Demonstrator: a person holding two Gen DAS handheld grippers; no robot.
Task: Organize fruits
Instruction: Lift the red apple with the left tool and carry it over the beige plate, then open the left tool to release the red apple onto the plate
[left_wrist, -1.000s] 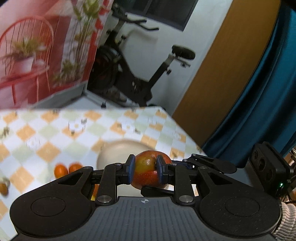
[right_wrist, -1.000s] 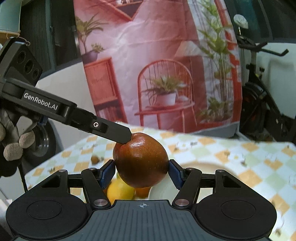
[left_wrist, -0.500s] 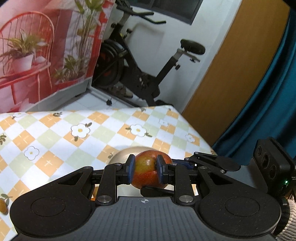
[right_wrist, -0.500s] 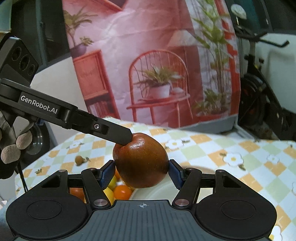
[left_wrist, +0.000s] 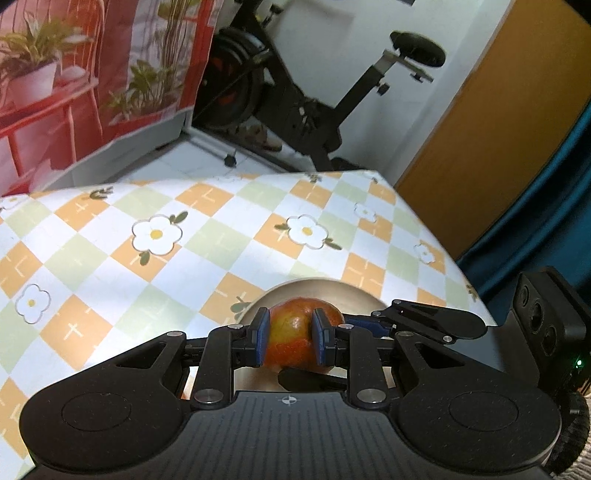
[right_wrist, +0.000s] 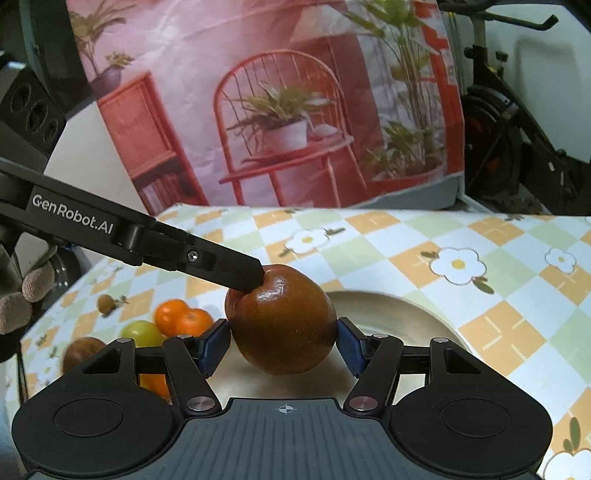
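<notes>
Both tools bear on 1 apple. The right tool (right_wrist: 282, 345) grips the dark red apple (right_wrist: 280, 321) across its width, blue pads pressed at its 3 and 9 o'clock flanks. The left tool (left_wrist: 290, 341) is closed at its narrowest, tips meeting the same apple (left_wrist: 303, 332) near the stem end, at about 10 o'clock in the right wrist view. The apple hangs directly over the cream plate (right_wrist: 402, 314); plate surface lies at 6 o'clock beneath it, contact not discernible. Judgement: placement turns on a straight descent. Loose oranges (right_wrist: 183, 317) and a green fruit (right_wrist: 142, 332) lie on the tabletop (right_wrist: 498, 258) at 9 o'clock.
</notes>
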